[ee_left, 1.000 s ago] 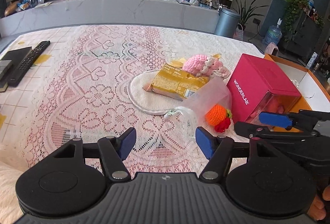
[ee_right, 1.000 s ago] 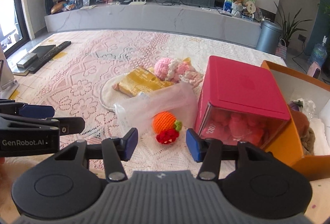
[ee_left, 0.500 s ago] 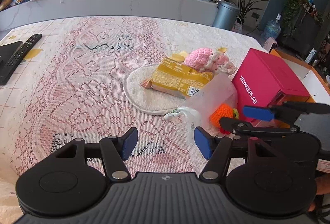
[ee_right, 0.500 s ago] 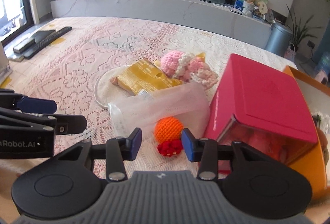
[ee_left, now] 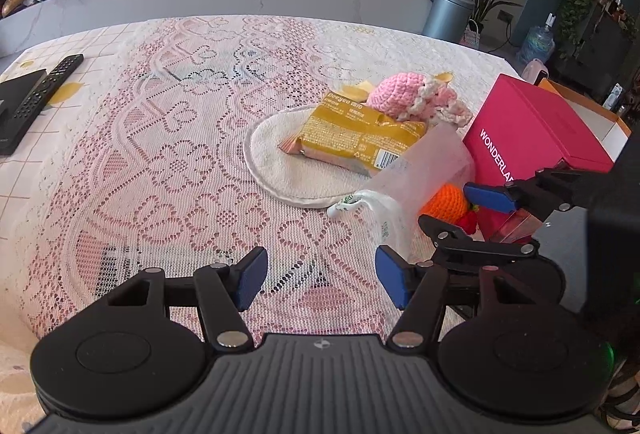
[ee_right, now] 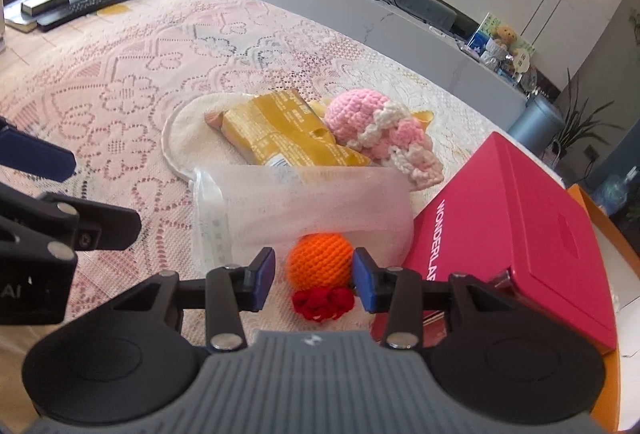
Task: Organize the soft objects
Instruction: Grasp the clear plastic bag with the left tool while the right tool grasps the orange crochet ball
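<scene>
Right gripper (ee_right: 314, 280) stands partly open, jaws straddling the orange ball (ee_right: 319, 261) with a sliver of gap on each side, so nothing is gripped yet; the ball lies dead ahead, its red tuft (ee_right: 322, 303) nearest the camera, and looks about as wide as the gap. Left gripper (ee_left: 320, 280) hangs wide and empty over bare lace (ee_left: 160, 170), farther from the ball. Just behind the ball lies a clear bag (ee_right: 304, 200), with the pink box (ee_right: 516, 226) just to its right, perhaps touching. Beyond sit a yellow packet (ee_right: 280, 132) and pink knit (ee_right: 380, 132), then a marble shelf (ee_right: 360, 8).
</scene>
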